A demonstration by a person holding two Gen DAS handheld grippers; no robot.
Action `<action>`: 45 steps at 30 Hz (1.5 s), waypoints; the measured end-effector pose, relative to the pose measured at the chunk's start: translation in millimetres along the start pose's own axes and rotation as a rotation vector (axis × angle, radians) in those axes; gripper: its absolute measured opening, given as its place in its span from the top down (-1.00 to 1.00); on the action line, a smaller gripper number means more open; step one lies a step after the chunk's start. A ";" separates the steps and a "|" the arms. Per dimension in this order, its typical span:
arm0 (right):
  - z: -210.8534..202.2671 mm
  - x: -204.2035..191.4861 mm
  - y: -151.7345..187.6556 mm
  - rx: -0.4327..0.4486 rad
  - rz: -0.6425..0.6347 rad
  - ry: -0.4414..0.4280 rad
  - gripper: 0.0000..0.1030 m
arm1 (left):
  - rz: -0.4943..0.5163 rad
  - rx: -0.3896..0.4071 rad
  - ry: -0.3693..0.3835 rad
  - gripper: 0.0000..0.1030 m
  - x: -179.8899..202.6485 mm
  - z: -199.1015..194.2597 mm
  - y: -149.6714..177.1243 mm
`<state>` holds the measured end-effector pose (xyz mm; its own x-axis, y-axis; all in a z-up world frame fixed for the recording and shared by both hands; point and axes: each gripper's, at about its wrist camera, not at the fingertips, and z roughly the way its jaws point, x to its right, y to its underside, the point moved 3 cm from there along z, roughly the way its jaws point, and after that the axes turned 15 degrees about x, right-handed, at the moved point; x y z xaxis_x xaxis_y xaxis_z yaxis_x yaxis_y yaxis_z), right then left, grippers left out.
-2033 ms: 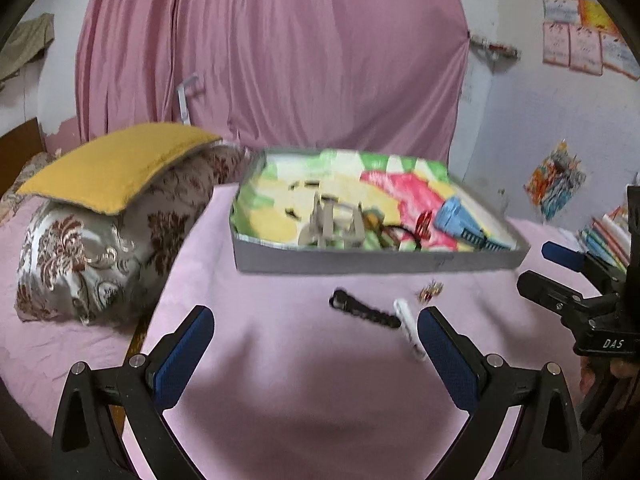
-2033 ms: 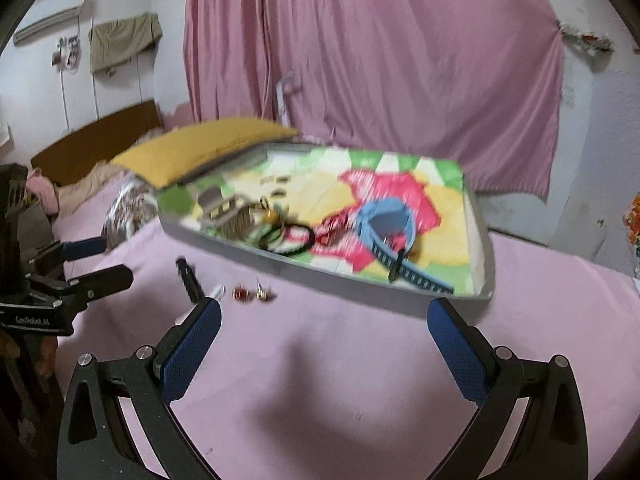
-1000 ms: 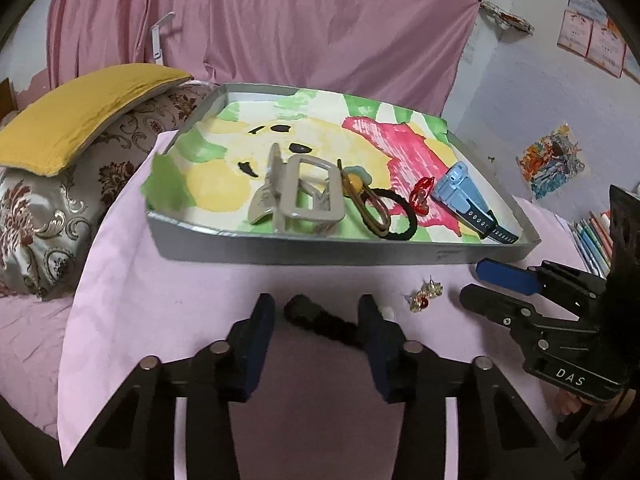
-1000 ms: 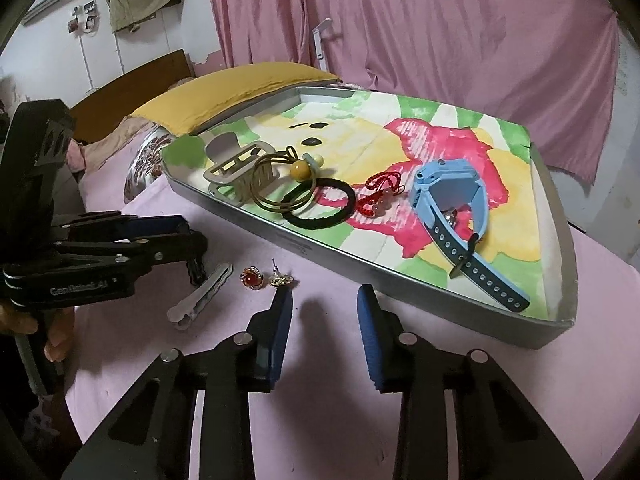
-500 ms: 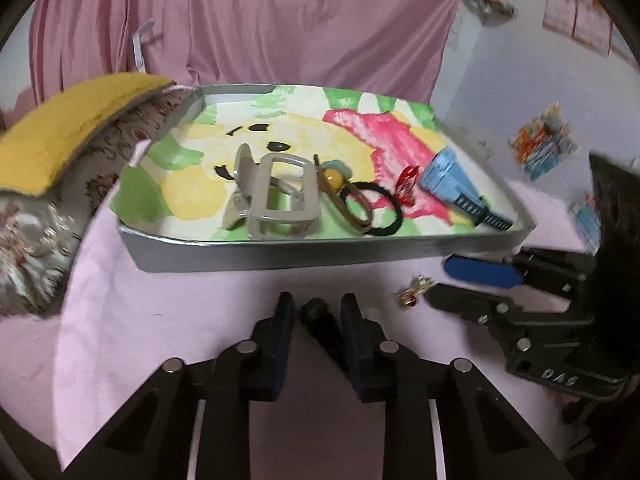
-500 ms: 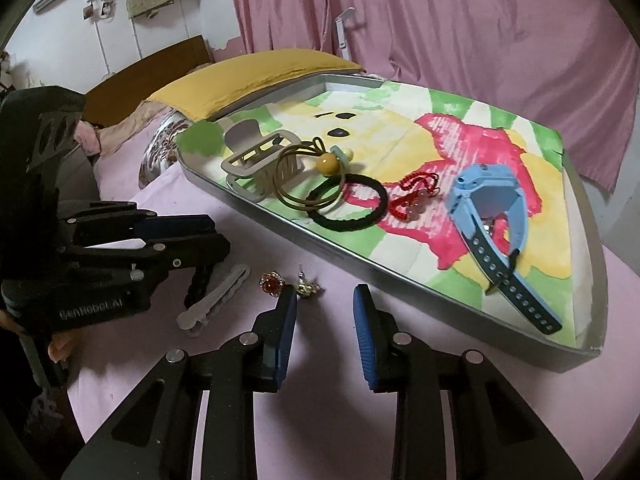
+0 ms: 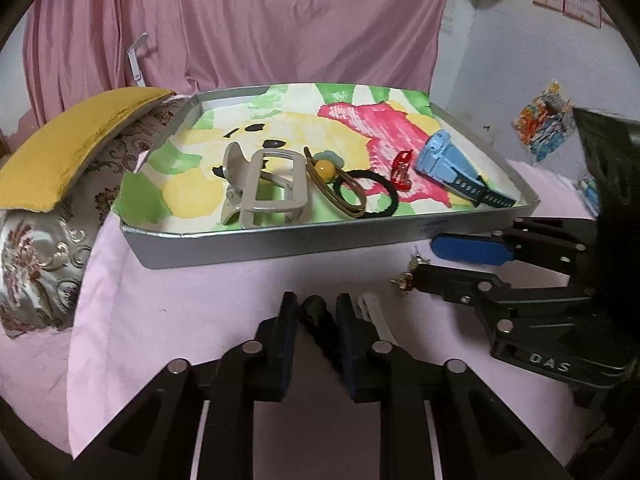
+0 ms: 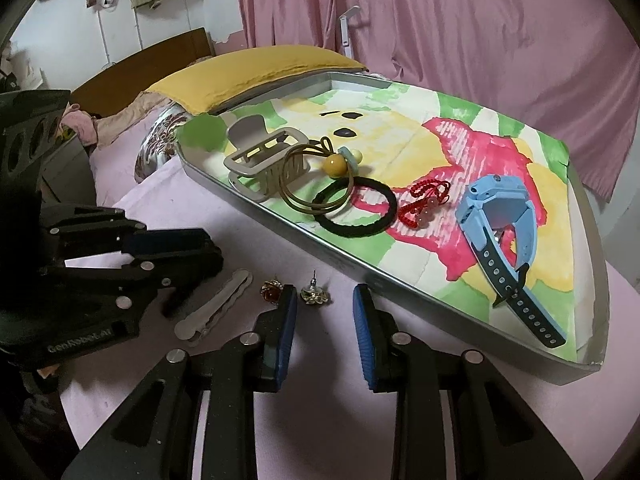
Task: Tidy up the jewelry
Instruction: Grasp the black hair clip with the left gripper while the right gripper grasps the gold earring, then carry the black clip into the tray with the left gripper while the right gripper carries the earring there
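Observation:
On the pink sheet, my left gripper (image 7: pixel 316 318) is closing, and its pads touch both sides of a black hair clip (image 7: pixel 314 310). A pale flat hair clip (image 8: pixel 216 310) lies just right of it. My right gripper (image 8: pixel 324 306) is also closing. A gold earring (image 8: pixel 315 295) sits between its fingertips, close to the left one and not pressed. A red earring (image 8: pixel 271 292) lies just outside that fingertip. Behind both stands a silver tray (image 8: pixel 360 270) lined with painted paper. It holds a beige claw clip (image 7: pixel 264 188), hair ties (image 8: pixel 352 212), a red cord bracelet (image 8: pixel 424 204) and a blue watch (image 8: pixel 500 208).
A patterned pillow (image 7: pixel 44 248) under a yellow cushion (image 7: pixel 76 140) lies left of the tray. A pink curtain (image 7: pixel 260 20) hangs behind. A wooden headboard (image 8: pixel 132 68) and a white wall lie to the far left in the right wrist view.
Both grippers' jaws have narrowed. The left ones came in around the black hair clip. The right ones drew in beside the earrings, which now sit at their tips.

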<state>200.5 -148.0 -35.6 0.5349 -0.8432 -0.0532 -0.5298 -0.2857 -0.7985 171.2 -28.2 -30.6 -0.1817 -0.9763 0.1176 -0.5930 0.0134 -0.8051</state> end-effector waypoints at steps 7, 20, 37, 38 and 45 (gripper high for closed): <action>-5.4 -1.4 1.0 0.020 -0.001 -0.009 0.78 | -0.053 0.024 0.045 0.73 -2.4 -6.3 5.2; -60.8 8.2 -12.0 0.315 0.043 0.090 0.78 | -0.089 0.230 0.076 0.73 0.8 -36.9 -18.7; -106.5 23.0 -59.4 0.650 -0.038 0.287 0.77 | -0.073 0.604 0.049 0.73 15.5 -44.8 -75.5; -105.1 26.0 -60.4 0.653 -0.036 0.296 0.78 | -0.071 0.608 0.050 0.73 17.1 -43.0 -78.3; -92.7 45.9 -61.3 0.596 0.026 0.361 0.77 | -0.055 0.602 0.060 0.73 25.7 -24.9 -93.7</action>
<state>196.5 -211.4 66.5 0.2196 -0.9746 0.0431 -0.0326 -0.0515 -0.9981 202.5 -49.2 62.4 -0.2180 -0.9579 0.1869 -0.0576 -0.1786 -0.9822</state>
